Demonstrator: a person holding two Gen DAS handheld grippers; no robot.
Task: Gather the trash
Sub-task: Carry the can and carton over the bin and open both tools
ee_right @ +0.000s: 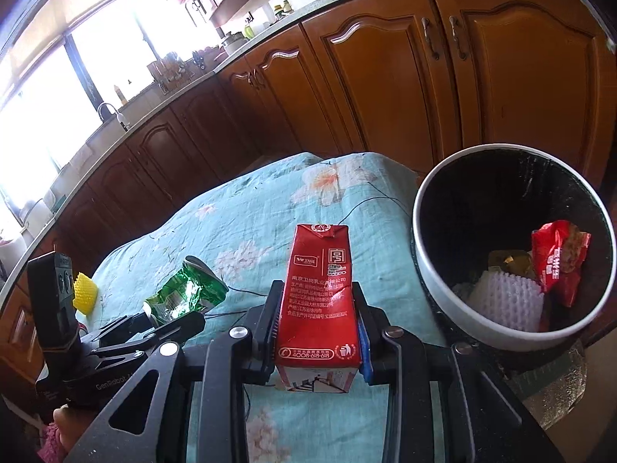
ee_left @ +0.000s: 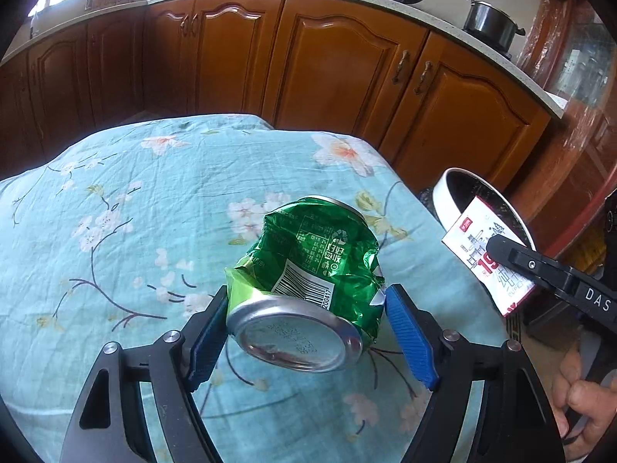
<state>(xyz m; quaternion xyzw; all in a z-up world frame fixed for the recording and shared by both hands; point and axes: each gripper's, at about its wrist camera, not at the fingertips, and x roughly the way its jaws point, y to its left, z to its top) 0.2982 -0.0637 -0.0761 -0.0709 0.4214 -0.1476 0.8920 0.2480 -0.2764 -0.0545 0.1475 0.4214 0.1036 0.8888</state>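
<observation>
Trash already lies inside the bin [ee_right: 420, 231]. Just left of the bin, the right tool [ee_right: 318, 320] clamps a red carton [ee_right: 316, 289]; farther left, the left tool [ee_left: 308, 332] brackets a crushed green can [ee_left: 308, 270] on the bench [ee_left: 115, 231], grip unclear. A yellow piece [ee_right: 85, 293] remains farthest away.

we count one crushed green can [ee_left: 308, 266], one red milk carton [ee_right: 320, 297] and one yellow spiky piece [ee_right: 85, 292] on the bench. we see one white bin [ee_right: 424, 239], and inside it one red wrapper [ee_right: 559, 258], one white foam net [ee_right: 509, 297] and one brownish scrap [ee_right: 509, 264] we cannot identify.
</observation>
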